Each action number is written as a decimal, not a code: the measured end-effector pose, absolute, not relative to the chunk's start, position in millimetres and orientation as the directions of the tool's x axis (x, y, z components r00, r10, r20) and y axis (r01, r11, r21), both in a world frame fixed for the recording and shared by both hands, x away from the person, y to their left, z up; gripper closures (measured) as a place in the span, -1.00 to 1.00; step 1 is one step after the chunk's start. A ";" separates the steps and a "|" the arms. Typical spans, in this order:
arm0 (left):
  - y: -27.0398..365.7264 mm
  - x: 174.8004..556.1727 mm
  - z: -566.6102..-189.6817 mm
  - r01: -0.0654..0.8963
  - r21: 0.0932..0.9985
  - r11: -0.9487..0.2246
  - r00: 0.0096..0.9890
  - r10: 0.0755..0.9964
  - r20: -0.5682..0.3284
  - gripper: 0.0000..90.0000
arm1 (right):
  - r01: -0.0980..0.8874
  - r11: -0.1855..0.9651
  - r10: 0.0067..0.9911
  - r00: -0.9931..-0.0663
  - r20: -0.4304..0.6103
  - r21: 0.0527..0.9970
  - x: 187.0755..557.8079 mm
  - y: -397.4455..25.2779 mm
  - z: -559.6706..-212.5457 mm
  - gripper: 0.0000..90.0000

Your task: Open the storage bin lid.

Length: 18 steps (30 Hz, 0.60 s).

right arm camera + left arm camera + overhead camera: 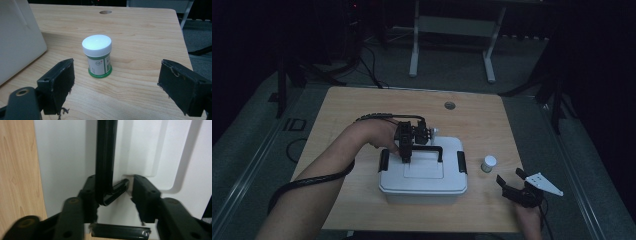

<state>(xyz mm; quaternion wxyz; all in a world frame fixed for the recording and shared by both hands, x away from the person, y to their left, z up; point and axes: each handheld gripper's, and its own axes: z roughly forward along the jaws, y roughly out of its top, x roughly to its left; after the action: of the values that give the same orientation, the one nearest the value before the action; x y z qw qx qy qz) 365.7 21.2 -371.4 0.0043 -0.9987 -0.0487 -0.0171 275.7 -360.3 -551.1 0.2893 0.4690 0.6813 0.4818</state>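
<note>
One wooden counter (342, 107) is filling the middle of the high view, and one white lidded box (423, 187) is sitting a little below its centre, its long axis running left to right across the frame. One black handle (424, 148) is lying over the lid, its bar running the same way, with two black latches (461, 162) sitting at the box's short ends.

The person's left forearm is coming in from the lower left and angling up toward the centre, the hand bent down over the lid. The left gripper (406, 158) is pointing downward at the left end of the handle. In the left gripper view its jaws are standing apart on either side of the handle's corner (106, 182), not closed on it.

The right gripper (511, 182) is resting at the lower right of the high view, its hand at the frame's bottom edge, jaws spread wide and aimed up and left.

One small white-capped jar (488, 163) with a green label is standing upright just right of the box, between and beyond the open jaws in the right gripper view (97, 56), untouched.
</note>
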 end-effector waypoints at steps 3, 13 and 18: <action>20.5 364.5 -371.0 0.098 -0.011 -0.995 0.995 0.098 0.035 0.46 | 0.360 0.098 0.917 -0.394 0.055 0.928 275.9 -360.3 -551.2 -0.71; 15.7 360.1 -372.0 0.125 -0.038 -0.991 0.992 0.125 0.018 0.82 | 0.362 0.107 0.918 -0.394 0.049 0.926 276.1 -359.2 -551.5 -0.71; 13.9 360.7 -372.1 0.121 -0.054 -0.991 0.993 0.120 0.013 0.84 | 0.363 0.112 0.917 -0.397 0.045 0.925 276.2 -358.8 -551.6 -0.71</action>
<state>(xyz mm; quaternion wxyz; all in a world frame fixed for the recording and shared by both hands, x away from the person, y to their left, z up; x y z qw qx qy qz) 360.7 13.9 -372.1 0.0272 -0.9978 -0.0604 -0.0048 276.2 -358.8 -551.6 0.2906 0.4659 0.6867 0.4763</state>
